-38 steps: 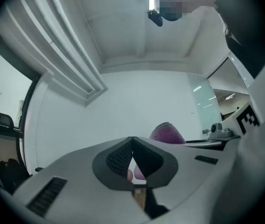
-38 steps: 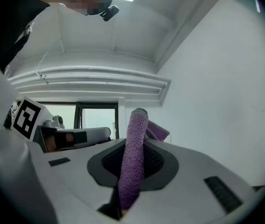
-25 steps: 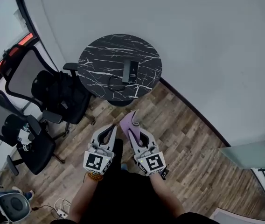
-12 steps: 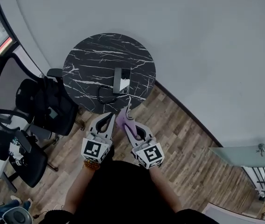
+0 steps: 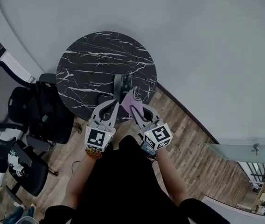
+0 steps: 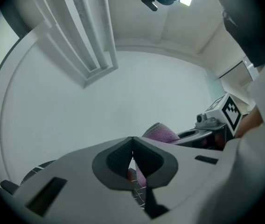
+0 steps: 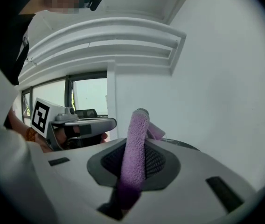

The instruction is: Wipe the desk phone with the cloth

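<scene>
Desk phone (image 5: 122, 84) lies on the round black bench (image 5: 86, 64), and it looks not wiped yet. Right tongs (image 7: 133, 160) pinch the purple cloth (image 5: 131, 101), held near the phone. Left tongs (image 6: 132, 143) are closed on nothing. All the wiping is left to do.

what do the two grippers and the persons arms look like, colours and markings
The left gripper and right gripper are light grey plastic, with curved jaws lined with dark textured pads. Each carries a white cube printed with black square markers: the left cube and the right cube. The person wears a black top; no sleeves cover the forearms. A beaded bracelet circles the left wrist.
</scene>
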Demonstrator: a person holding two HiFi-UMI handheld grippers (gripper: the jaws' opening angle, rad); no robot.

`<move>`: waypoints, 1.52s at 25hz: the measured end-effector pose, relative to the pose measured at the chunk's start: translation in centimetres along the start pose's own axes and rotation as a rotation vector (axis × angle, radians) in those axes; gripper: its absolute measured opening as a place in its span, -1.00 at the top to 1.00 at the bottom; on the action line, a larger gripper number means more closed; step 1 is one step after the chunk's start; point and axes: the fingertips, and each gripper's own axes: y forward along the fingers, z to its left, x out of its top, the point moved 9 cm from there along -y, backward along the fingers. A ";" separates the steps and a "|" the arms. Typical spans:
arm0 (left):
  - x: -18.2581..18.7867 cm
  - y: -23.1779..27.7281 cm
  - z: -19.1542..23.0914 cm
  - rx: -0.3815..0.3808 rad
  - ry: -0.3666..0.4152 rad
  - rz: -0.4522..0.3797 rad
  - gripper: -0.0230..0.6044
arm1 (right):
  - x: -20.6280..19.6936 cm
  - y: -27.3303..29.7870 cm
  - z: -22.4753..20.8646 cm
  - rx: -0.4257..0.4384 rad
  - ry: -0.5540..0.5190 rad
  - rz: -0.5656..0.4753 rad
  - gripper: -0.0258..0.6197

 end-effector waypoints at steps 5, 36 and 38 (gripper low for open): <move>-0.5 2.6 1.4 -0.023 0.071 -0.017 0.89 | -0.6 3.8 -3.6 -0.028 -0.055 0.087 0.73; -4.2 7.6 5.8 0.161 0.001 0.074 0.89 | -8.2 25.3 -14.8 0.113 -0.766 0.453 0.73; -4.4 7.7 6.3 0.180 -0.001 0.086 0.89 | -10.1 26.0 -14.4 0.171 -0.781 0.499 0.73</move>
